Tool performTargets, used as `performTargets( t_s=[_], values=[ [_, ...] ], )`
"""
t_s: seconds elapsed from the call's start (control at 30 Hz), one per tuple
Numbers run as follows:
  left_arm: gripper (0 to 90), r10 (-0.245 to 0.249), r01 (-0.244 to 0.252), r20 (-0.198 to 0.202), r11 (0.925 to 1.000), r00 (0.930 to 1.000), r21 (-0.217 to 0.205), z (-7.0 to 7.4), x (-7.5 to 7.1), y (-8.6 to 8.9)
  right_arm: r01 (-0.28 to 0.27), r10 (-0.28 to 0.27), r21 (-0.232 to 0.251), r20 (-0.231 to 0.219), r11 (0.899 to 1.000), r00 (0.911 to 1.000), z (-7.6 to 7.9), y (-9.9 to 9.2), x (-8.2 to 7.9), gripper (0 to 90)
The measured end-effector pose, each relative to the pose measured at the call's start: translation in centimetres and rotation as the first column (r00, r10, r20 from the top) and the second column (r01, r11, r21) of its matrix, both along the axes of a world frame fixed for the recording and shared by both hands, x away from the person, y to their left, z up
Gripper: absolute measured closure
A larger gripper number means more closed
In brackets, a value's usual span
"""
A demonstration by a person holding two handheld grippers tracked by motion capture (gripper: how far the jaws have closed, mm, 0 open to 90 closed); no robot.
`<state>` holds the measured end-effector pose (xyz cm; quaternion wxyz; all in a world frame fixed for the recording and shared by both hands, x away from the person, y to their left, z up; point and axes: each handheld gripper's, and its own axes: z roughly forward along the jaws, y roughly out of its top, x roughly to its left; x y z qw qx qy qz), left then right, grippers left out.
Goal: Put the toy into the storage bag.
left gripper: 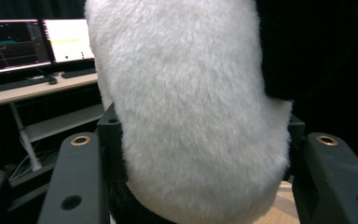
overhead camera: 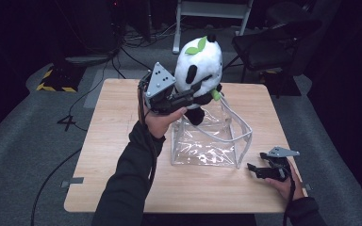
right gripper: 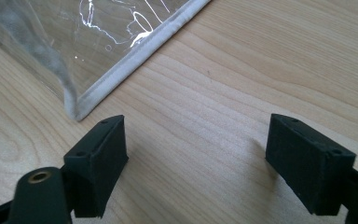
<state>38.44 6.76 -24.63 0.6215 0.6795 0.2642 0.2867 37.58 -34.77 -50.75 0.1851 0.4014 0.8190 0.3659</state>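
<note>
Left gripper clenching plush panda mid-body over clear pouch, near tabletop's far edge; soft, light, squashing. Right gripper resting released.

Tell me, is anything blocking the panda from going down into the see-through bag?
Nothing visible blocks it. The left gripper is clamped on the plush panda and holds it just above the clear bag, whose top gapes open. The right gripper sits open on the table, off to the bag's side.
</note>
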Motion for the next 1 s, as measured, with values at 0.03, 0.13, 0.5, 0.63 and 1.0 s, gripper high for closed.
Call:
performTargets(
  t_s=[0.03,0.13,0.5,0.63,1.0],
  values=[
    [41.4,0.001,-0.001,-0.001,1.0,1.0,0.003,-0.1,0.0,-0.2,0.0,0.0,0.0,0.0,1.0,1.0,0.0,0.0,0.0,20.6],
    [41.3,0.008,-0.008,-0.013,0.9999,0.9999,0.013,-0.5,0.3,-0.9,-0.001,0.001,0.0,0.0,1.0,1.0,0.0,0.0,0.0,20.6],
    [40.0,0.01,-0.008,-0.051,0.9989,0.9987,0.047,-2.5,1.3,-2.6,-0.008,0.008,0.0,0.0,1.0,1.0,0.0,0.0,0.0,20.6],
    [39.7,0.008,-0.006,-0.068,0.9997,0.9977,0.025,-3.4,1.4,-2.0,-0.014,0.014,-0.004,0.002,1.0,0.9999,0.0,0.0,0.0,20.7],
    [39.8,0.021,-0.016,-0.085,0.9977,0.9962,0.066,-3.7,2.0,-2.8,-0.015,0.015,-0.003,0.003,1.0,0.9999,0.0,0.0,-0.1,20.8]
  ],
)
